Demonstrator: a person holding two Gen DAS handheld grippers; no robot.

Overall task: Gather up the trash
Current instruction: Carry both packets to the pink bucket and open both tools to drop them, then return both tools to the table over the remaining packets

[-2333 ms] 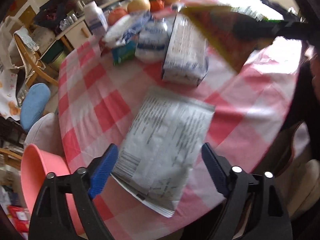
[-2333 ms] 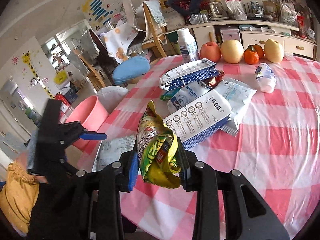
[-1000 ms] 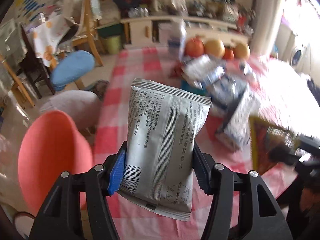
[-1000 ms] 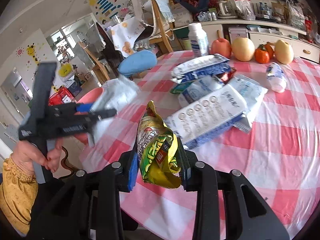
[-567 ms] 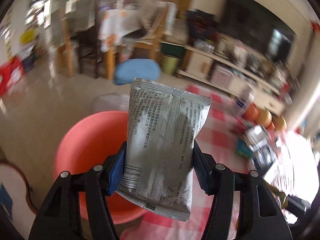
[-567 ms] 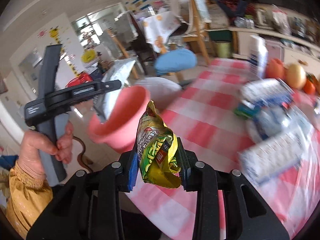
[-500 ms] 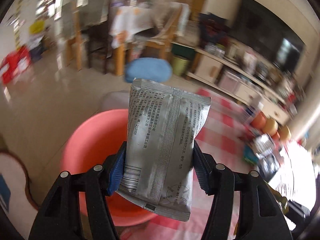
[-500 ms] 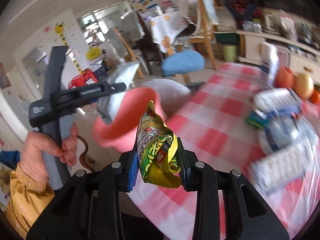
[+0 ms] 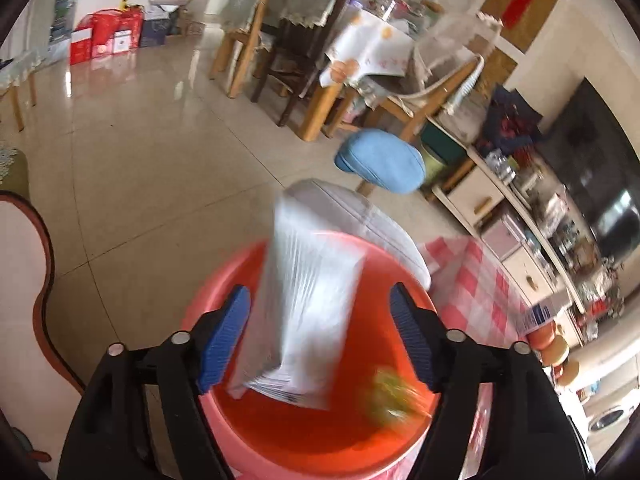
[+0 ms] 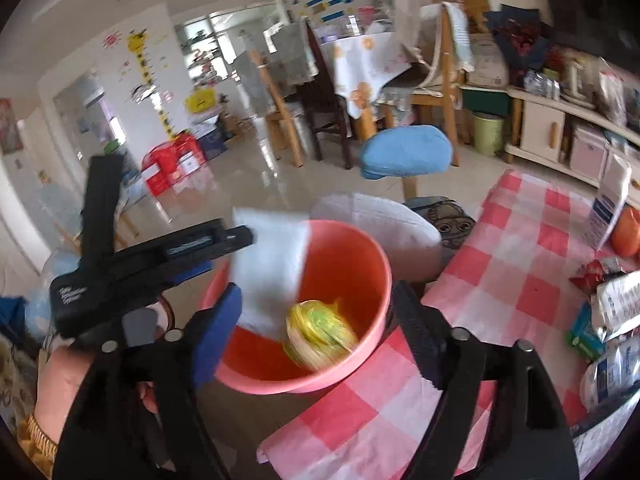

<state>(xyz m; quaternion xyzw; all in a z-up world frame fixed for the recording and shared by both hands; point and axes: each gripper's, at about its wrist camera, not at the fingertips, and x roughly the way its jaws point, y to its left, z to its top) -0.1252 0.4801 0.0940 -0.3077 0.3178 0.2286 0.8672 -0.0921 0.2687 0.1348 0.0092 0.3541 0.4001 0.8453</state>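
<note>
1. Left gripper (image 9: 320, 336): jaws opening, blue pads clear of the silver packet (image 9: 304, 312); nothing clenched. Packet motion-blurred between the pads, touching neither, over the pink bucket (image 9: 288, 440).
2. Right gripper (image 10: 316, 336): jaws opening, released; nothing pressed between the pads.
3. Yellow-green snack bag (image 10: 320, 336): crumpled and blurred, inside the bucket toward its near right wall; in the left wrist view a blurred yellow patch (image 9: 392, 396) just left of the right pad.
4. Bucket (image 10: 372, 264): off the left edge of the surface (image 10: 500, 272), which wears a red-and-white checked cloth; bucket rim near the cloth's edge, contact not clear.
5. In the right wrist view, left gripper (image 10: 224, 248) at the bucket's left rim, held by a hand (image 10: 72, 376) with a yellow cuff; silver packet (image 10: 272, 268) white and blurred, hanging into the bucket's left side.
6. More packets (image 10: 616, 300) at the right of the surface; a white bottle (image 10: 608, 208) and an orange fruit (image 10: 628, 232) at its far right.
7. Blue cushioned stool (image 10: 404, 152) beyond the bucket, wooden chairs (image 10: 288, 120) further back.
</note>
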